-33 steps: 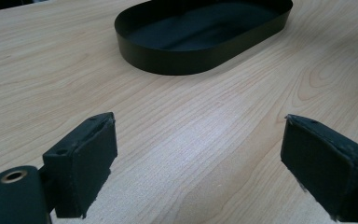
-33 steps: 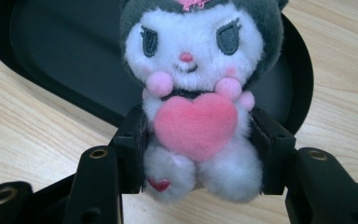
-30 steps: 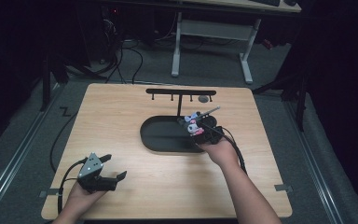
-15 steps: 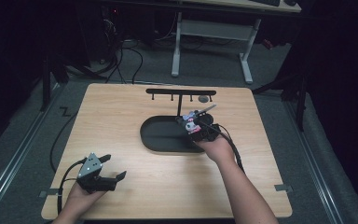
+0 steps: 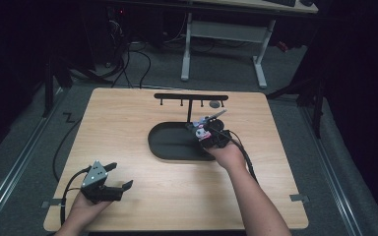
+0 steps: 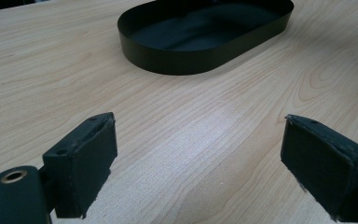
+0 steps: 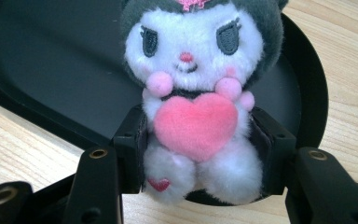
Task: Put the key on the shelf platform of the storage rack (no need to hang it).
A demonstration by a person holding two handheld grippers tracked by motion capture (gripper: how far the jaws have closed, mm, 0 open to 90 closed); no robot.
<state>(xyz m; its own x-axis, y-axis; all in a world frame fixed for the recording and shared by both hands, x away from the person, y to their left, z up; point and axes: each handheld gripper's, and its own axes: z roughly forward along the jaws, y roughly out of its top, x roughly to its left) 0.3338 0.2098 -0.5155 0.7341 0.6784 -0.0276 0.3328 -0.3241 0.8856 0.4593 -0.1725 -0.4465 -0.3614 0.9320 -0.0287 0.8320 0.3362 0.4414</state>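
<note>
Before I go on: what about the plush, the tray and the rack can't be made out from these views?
- Plush: its sides and back, hidden by the right gripper's jaws in the right gripper view; too small in the high view.
- Tray: far rim cut off by the top edge in the left gripper view; part of its floor hidden behind the plush in the right gripper view.
- Rack: its hooks and the round piece beside it are too small in the high view.
</note>
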